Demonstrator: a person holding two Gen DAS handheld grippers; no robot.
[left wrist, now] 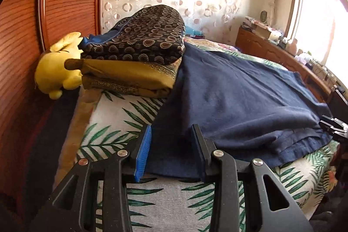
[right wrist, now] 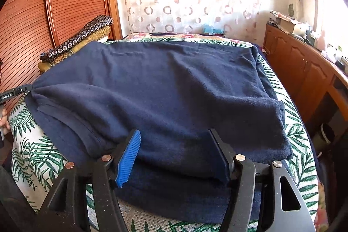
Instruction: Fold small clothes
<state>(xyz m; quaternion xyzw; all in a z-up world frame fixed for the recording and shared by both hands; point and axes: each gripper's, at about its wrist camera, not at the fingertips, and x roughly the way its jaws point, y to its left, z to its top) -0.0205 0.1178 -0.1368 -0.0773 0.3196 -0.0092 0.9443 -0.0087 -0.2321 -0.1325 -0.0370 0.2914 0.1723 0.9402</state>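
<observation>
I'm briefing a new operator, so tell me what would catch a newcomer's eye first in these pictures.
First, the navy blue garment spread across the leaf-print bedcover, its near edge between the open fingers of the right tool. The left tool straddles its left corner. Next, the yellow plush toy against the wooden wardrobe, beside a stack of folded patterned fabrics at the bed's far left.

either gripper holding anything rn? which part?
Cannot tell for sure. Both jaw pairs stand wide, the navy garment lying between them: left gripper at its near-left corner, right gripper at its near hem.
</observation>
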